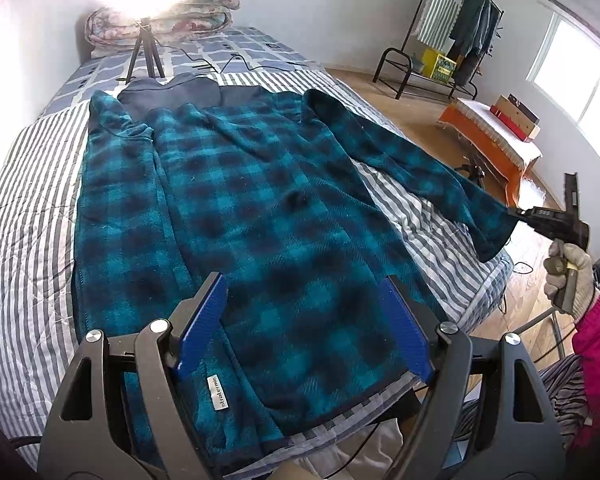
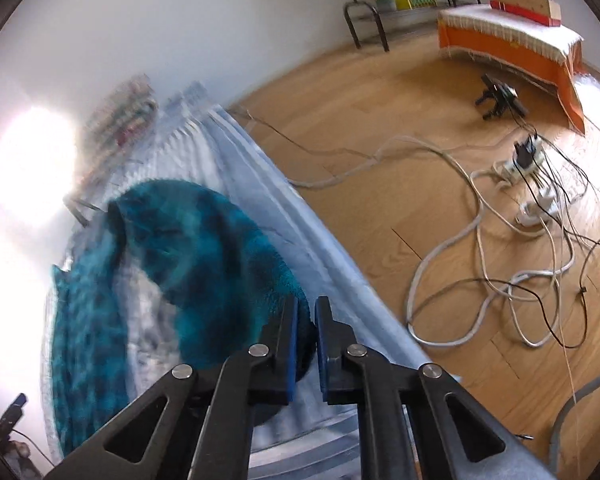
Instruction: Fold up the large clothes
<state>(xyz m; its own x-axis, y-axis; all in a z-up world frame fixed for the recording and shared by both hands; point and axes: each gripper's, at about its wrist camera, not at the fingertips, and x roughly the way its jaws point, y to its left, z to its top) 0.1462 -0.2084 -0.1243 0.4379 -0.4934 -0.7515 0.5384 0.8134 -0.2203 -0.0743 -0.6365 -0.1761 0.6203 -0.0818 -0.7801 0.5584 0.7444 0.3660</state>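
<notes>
A teal and black plaid fleece jacket (image 1: 260,208) lies spread flat on the striped bed (image 1: 24,208), collar toward the far end. My left gripper (image 1: 304,280) hovers open over the jacket's lower hem, its blue pads apart with nothing pressed between them. The jacket's right sleeve (image 1: 412,168) stretches out past the bed's edge. My right gripper (image 1: 514,213), held by a gloved hand (image 1: 572,276), is shut on the sleeve's cuff. In the right wrist view the right gripper (image 2: 306,306) has its jaws nearly together, pinching the blurred teal sleeve (image 2: 204,248).
A lamp on a tripod (image 1: 144,52) and a folded quilt (image 1: 168,20) stand at the bed's far end. A clothes rack (image 1: 460,28) and an orange-draped bench (image 1: 492,140) are to the right. Cables and a power strip (image 2: 520,160) sprawl on the wooden floor.
</notes>
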